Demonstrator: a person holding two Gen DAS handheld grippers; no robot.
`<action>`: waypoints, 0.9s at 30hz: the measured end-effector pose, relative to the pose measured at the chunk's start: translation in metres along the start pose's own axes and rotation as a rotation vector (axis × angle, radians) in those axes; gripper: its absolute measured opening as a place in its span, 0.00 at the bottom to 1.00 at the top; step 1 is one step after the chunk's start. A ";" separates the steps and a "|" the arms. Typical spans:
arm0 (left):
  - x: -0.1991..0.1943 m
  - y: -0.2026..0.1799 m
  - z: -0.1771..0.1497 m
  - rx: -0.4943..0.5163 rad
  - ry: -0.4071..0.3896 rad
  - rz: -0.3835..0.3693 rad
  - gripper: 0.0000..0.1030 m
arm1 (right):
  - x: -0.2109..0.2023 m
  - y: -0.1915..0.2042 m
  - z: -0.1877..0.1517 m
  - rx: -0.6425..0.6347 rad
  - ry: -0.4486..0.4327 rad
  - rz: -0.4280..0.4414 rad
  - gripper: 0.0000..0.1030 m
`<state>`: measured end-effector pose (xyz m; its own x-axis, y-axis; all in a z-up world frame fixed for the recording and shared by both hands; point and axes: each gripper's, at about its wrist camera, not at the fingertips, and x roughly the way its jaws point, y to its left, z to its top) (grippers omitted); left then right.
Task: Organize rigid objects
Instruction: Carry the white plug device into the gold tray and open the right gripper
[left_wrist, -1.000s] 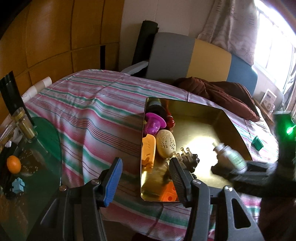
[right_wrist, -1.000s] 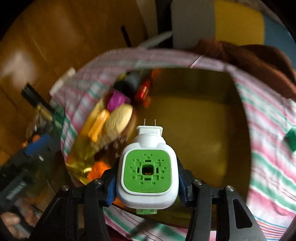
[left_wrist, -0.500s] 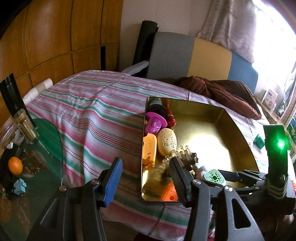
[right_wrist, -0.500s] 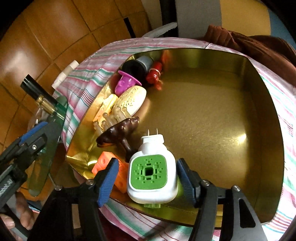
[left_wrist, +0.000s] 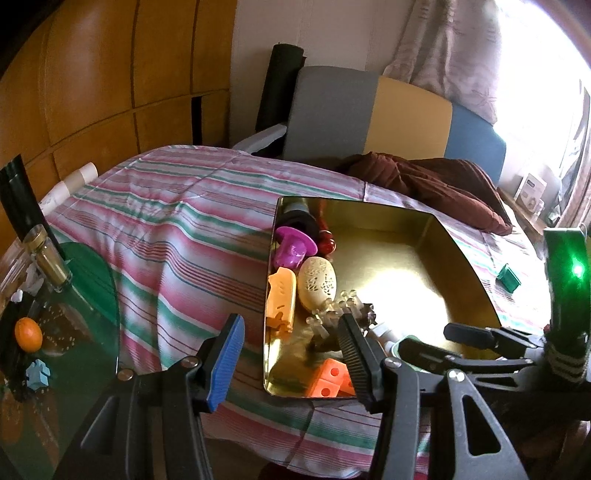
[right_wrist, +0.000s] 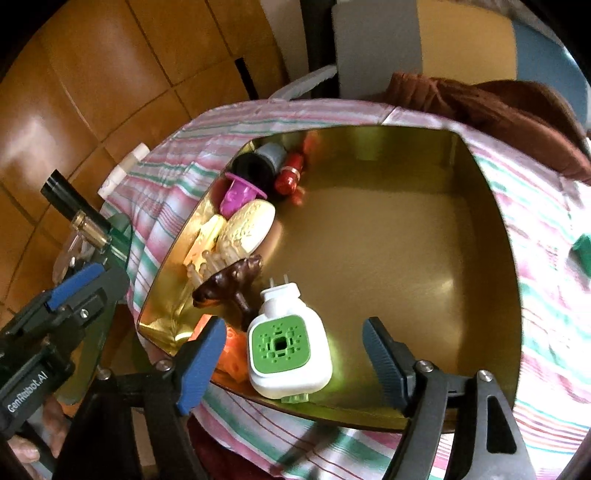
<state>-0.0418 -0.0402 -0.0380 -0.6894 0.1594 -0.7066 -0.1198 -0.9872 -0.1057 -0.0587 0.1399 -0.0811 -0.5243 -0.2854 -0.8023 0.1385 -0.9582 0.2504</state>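
Note:
A gold tray (right_wrist: 424, 236) (left_wrist: 458, 258) sits on the striped bed. A white and green plug-in device (right_wrist: 288, 343) lies inside near its front edge, between my right gripper's (right_wrist: 295, 347) open fingers, untouched. Along the tray's left wall lie a brown figure (right_wrist: 229, 280), a cream oval (right_wrist: 247, 225) (left_wrist: 317, 282), a purple cap (right_wrist: 238, 192) (left_wrist: 293, 247), an orange block (left_wrist: 330, 382) and others. My left gripper (left_wrist: 291, 354) is open and empty at the tray's front left corner. The right gripper (left_wrist: 465, 343) shows in the left wrist view.
A small green block (right_wrist: 583, 251) (left_wrist: 509, 277) lies on the bedspread right of the tray. A glass side table (left_wrist: 55, 332) with an orange ball (left_wrist: 27, 334) and bottle stands left. A brown cushion (left_wrist: 436, 184) lies behind the tray.
My right gripper lowered the plug-in device into the tray, opened and let it go; its fingers now stand wide. The left gripper barely moved.

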 end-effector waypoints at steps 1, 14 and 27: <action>-0.001 -0.001 0.000 0.003 -0.001 -0.004 0.52 | -0.004 0.000 0.000 0.001 -0.011 -0.004 0.75; -0.008 -0.019 -0.001 0.058 -0.009 -0.019 0.52 | -0.042 -0.007 -0.003 -0.018 -0.139 -0.115 0.78; -0.016 -0.048 0.004 0.154 -0.037 -0.013 0.52 | -0.066 -0.037 -0.004 -0.006 -0.206 -0.192 0.79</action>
<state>-0.0278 0.0045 -0.0183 -0.7129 0.1753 -0.6790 -0.2349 -0.9720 -0.0044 -0.0257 0.1942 -0.0393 -0.7011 -0.0888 -0.7075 0.0244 -0.9946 0.1008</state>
